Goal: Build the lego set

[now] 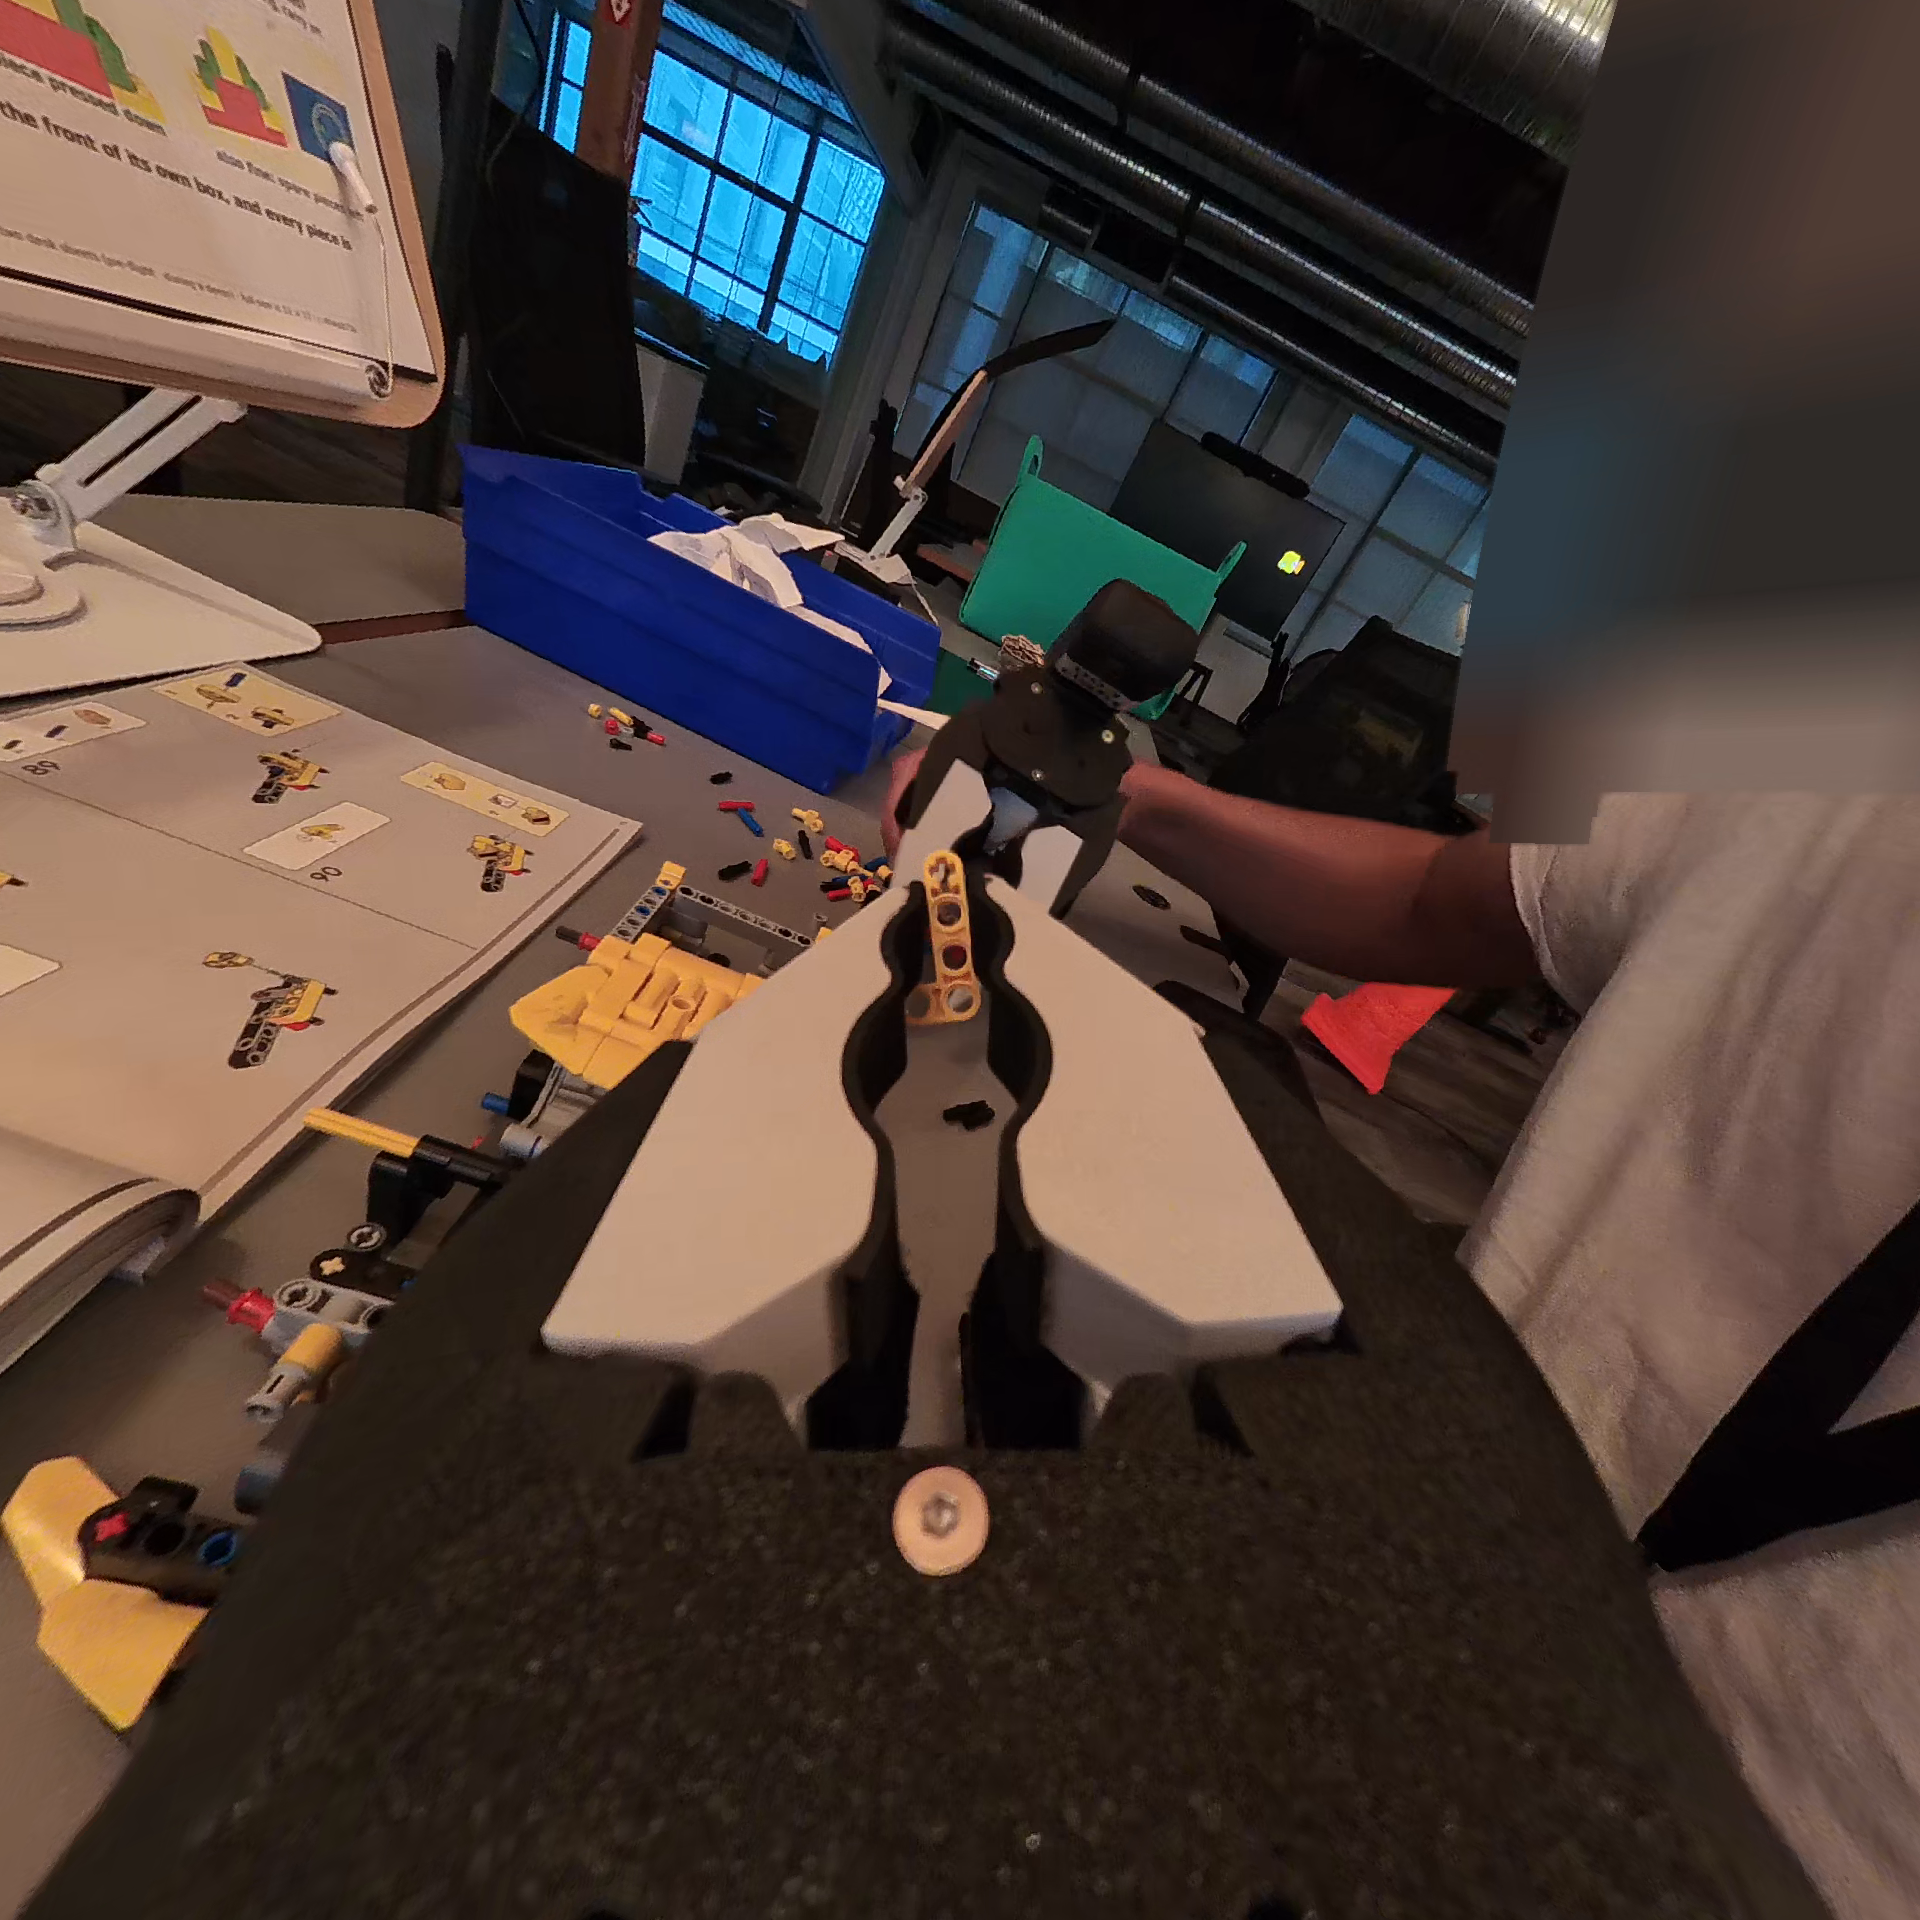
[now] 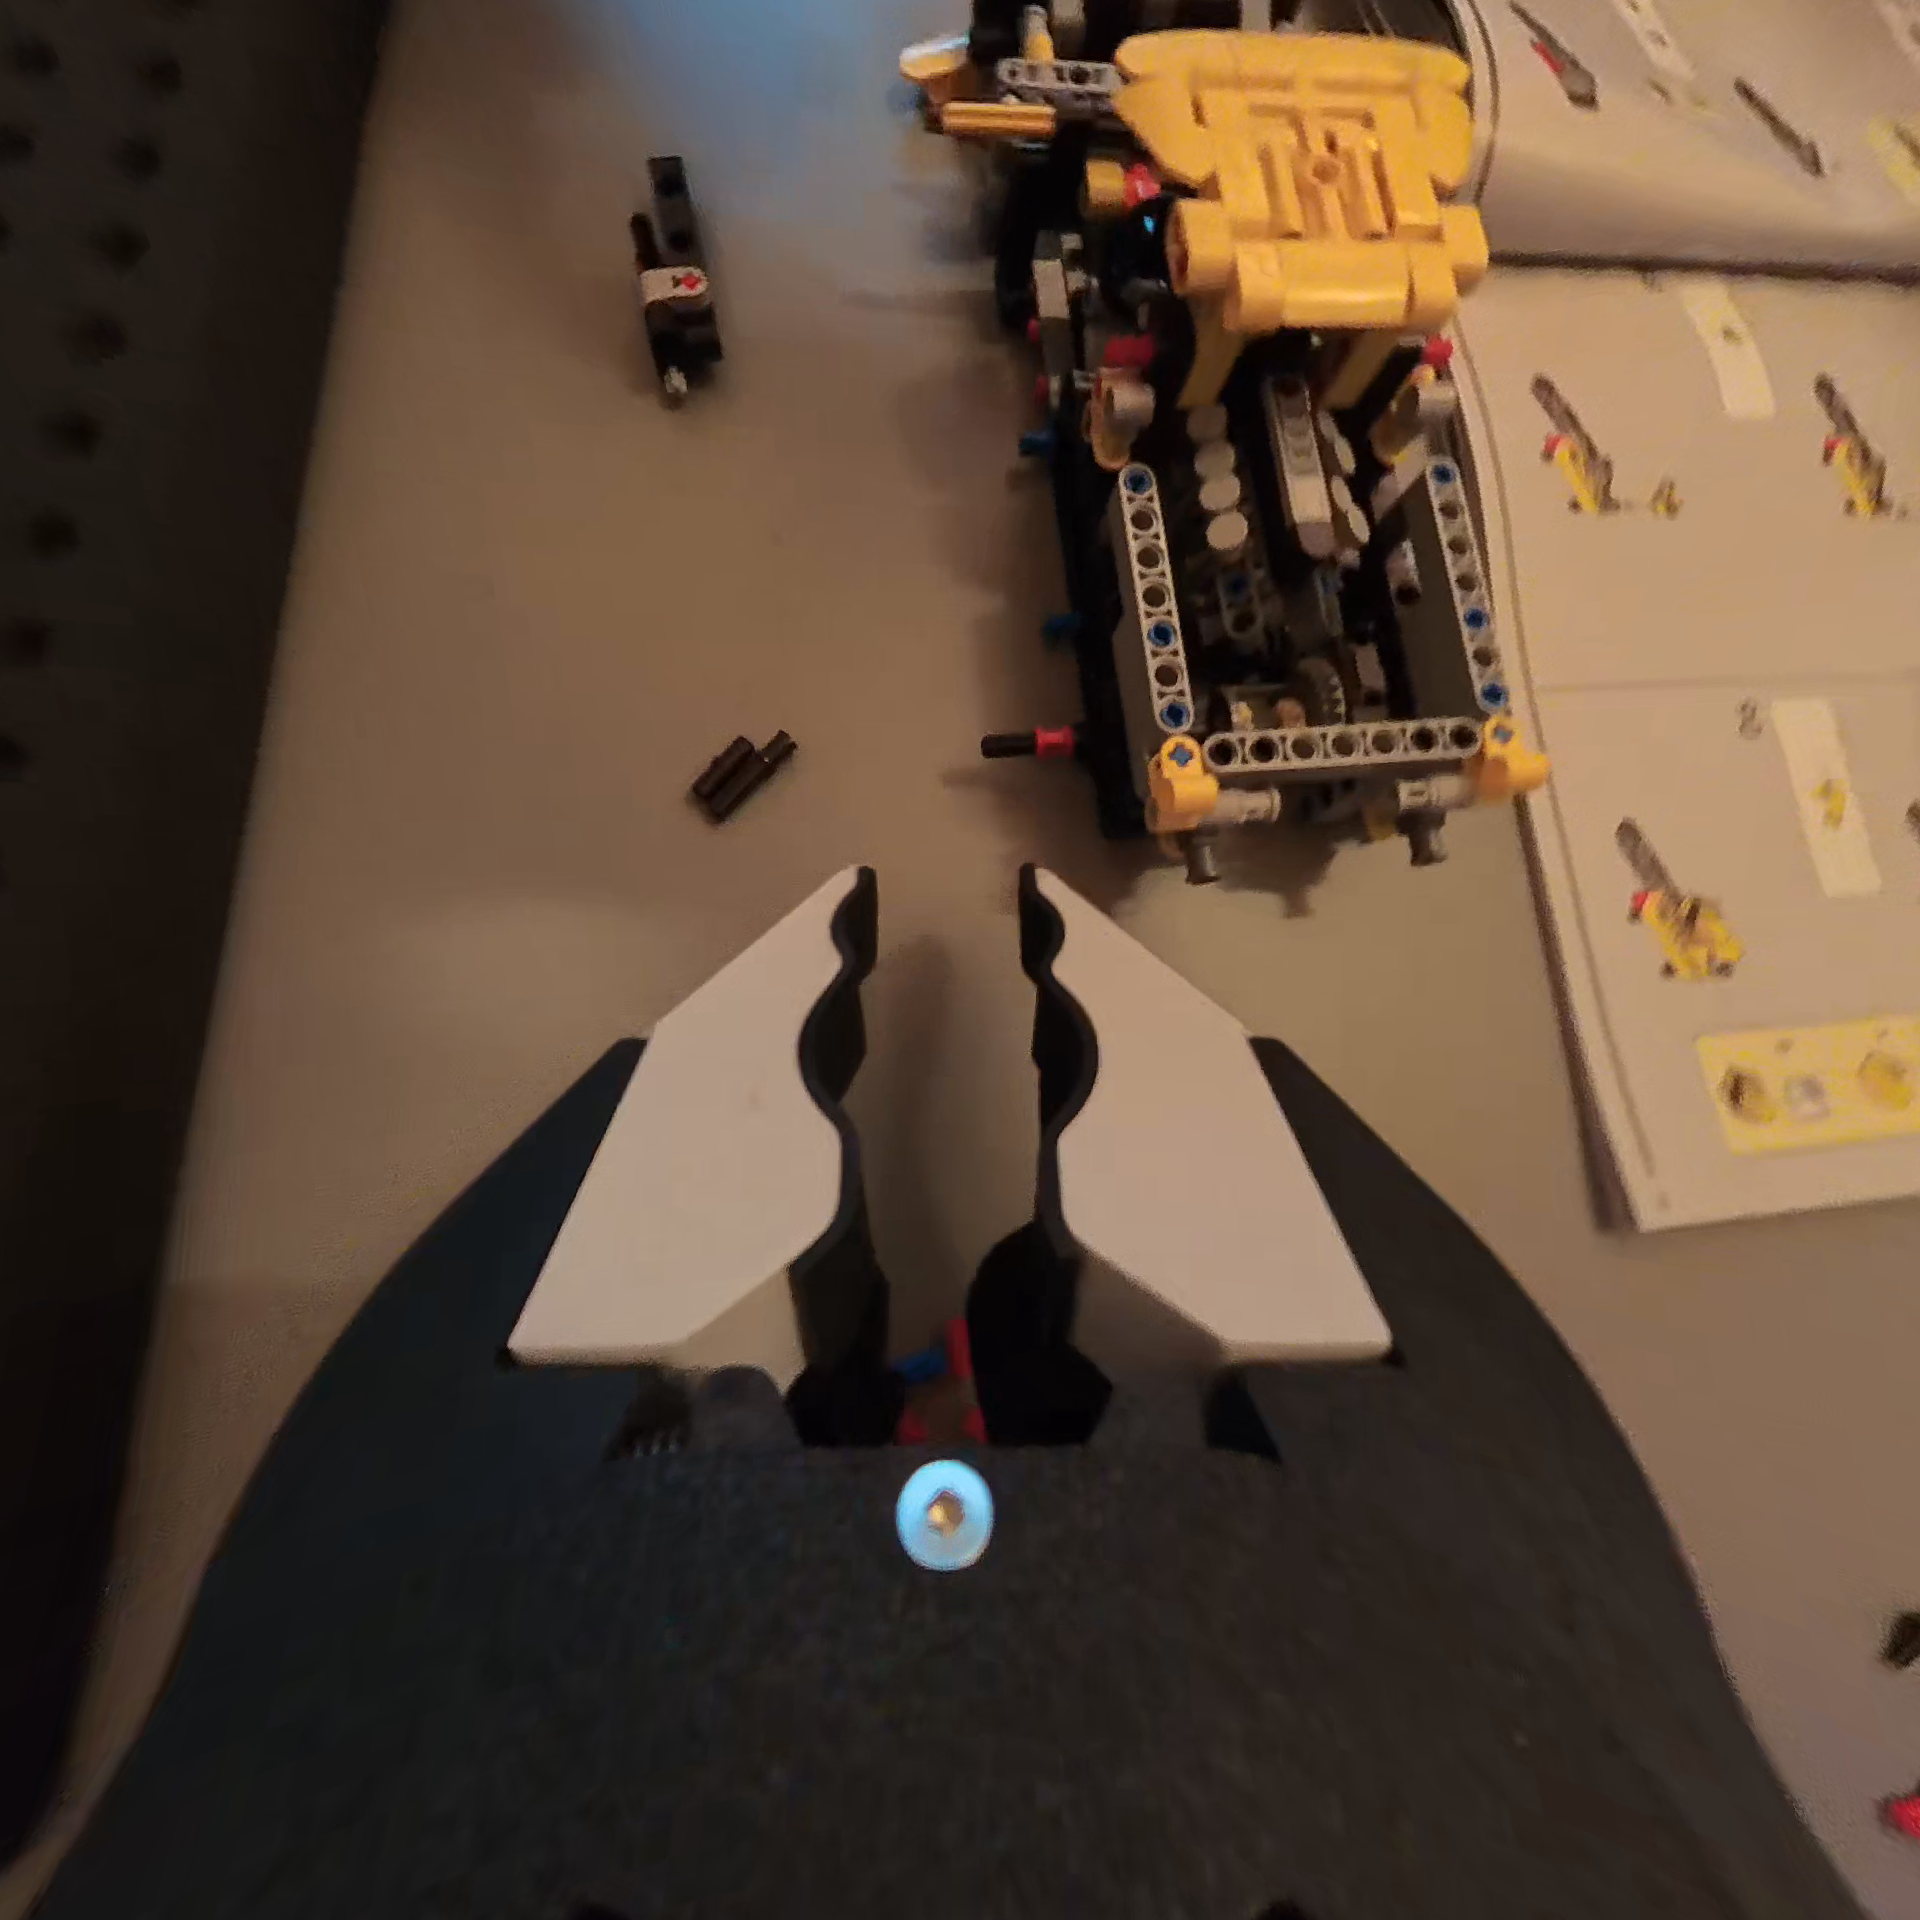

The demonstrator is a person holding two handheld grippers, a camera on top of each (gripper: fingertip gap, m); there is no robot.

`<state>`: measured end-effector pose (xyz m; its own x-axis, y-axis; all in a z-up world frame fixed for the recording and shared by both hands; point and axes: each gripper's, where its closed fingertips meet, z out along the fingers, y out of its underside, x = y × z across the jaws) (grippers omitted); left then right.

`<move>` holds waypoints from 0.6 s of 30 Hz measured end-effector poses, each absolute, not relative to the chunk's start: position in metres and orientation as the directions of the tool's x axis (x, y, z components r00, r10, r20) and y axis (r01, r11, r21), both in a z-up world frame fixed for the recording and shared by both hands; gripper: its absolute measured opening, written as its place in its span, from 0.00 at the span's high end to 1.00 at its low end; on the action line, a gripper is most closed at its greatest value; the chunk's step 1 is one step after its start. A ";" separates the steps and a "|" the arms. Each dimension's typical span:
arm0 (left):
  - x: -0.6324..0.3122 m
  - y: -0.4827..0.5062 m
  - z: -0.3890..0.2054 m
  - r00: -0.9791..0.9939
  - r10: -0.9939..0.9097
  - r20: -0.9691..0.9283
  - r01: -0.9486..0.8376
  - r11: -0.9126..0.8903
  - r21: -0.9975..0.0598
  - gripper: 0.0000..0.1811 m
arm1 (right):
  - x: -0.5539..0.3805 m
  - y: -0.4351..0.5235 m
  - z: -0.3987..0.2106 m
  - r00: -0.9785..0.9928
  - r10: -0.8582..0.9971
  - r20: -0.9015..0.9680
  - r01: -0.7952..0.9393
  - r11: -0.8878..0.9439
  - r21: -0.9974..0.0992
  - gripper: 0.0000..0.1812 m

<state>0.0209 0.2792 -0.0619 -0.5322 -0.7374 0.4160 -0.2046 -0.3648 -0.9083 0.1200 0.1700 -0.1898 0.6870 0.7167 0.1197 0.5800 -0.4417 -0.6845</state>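
So the left gripper [image 1: 943, 935] is up off the desk [image 1: 499, 665], jaws clamped on a small yellow beam [image 1: 948, 940] with a row of holes, which stands roughly upright between the tips. Past it you can see the right gripper [image 1: 1013, 831] held low over a scatter of loose pins [image 1: 821, 847] in red, yellow, black and blue.

In the right wrist view, the right gripper [image 2: 948, 894] has its jaws spread apart with nothing between them, pointing down at bare desk [image 2: 499, 582]. Just ahead and off to the left lie a couple of black pins [image 2: 740, 774] touching each other, and farther up there's a little black sub-assembly [image 2: 675, 275] lying on its own.

The lego model [image 2: 1288, 499] sits up and to the right of those jaws: grey and black frame with holed beams around it, a big yellow panel [image 2: 1309, 177] on the far end. It's right beside the open instruction booklet [image 2: 1714, 727], maybe overlapping the edge a bit, hard to tell.

Back of the desk has a blue bin [image 1: 665, 613] with crumpled paper [image 1: 758, 551] in it.
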 end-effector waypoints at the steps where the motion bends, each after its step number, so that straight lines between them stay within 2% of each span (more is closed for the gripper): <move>1: 0.021 0.279 -0.062 -0.532 -0.738 0.416 -0.207 -0.364 -0.908 0.96 | 0.119 0.171 -0.189 0.662 0.739 0.127 0.596 -0.417 -0.686 0.86; 6: 0.021 0.277 -0.064 -0.531 -0.751 0.393 -0.205 -0.336 -0.919 0.96 | 0.117 0.168 -0.210 0.562 0.824 0.076 0.678 -0.406 -0.613 0.84; 10: 0.021 0.278 -0.063 -0.527 -0.754 0.391 -0.201 -0.336 -0.920 0.96 | 0.094 0.167 -0.211 0.500 0.863 0.077 0.692 -0.344 -0.634 0.82; 18: 0.019 0.278 -0.058 -0.535 -0.752 0.385 -0.188 -0.339 -0.922 0.96 | 0.073 0.166 -0.214 0.485 0.873 0.055 0.670 -0.331 -0.665 0.85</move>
